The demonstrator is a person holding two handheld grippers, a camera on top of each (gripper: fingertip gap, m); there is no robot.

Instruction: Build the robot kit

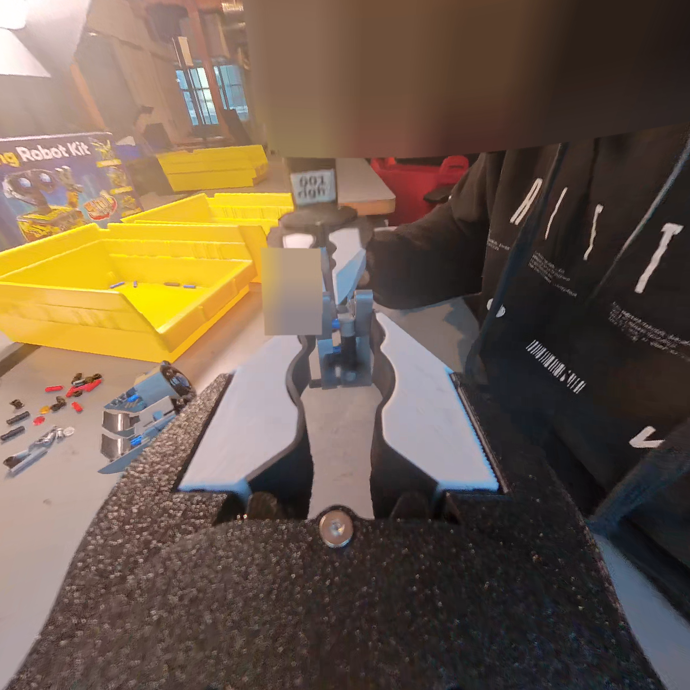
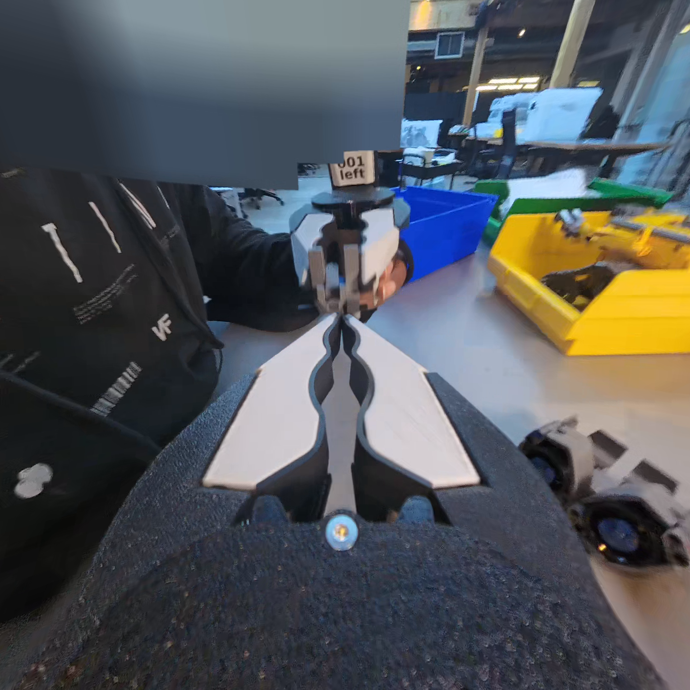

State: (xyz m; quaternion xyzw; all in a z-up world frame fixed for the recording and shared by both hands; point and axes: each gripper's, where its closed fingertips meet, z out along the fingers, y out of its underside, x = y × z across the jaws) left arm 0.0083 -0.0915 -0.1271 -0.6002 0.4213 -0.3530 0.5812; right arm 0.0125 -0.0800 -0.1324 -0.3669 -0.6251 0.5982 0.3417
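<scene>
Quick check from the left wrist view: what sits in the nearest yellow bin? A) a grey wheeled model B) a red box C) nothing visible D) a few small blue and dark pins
D: the nearest yellow bin holds only a few small blue and dark pins scattered on its floor; the grey wheeled model lies outside it on the table.

Between the fingers of the left gripper sits a small grey assembly, filling the gap at the tips; bare table shows behind it. Straight ahead the right gripper blocks the way, its tips closed at the assembly. To the right of the fingers a person's black sweatshirt crowds close. Left of the fingers lie a half-built grey model and scattered small parts, then a yellow bin. Right of the right gripper's fingers, open table runs to another yellow bin.
</scene>
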